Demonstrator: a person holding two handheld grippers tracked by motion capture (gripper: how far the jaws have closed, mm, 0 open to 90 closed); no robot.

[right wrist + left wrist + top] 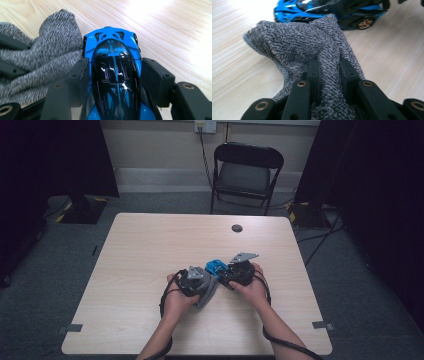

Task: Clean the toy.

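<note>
Nearest, the left gripper (207, 292) is clamped tight on a grey cloth (312, 47); just beyond and to its right, the right gripper (226, 276) grips the blue toy car (113, 72) by its sides (nose pointing far-left), cloth touching its flank

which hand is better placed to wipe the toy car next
Left. The left gripper is already shut on the grey cloth, whose free end lies against the blue toy car. The right gripper clamps the car's sides, so it is probably best left steadying it.
</note>
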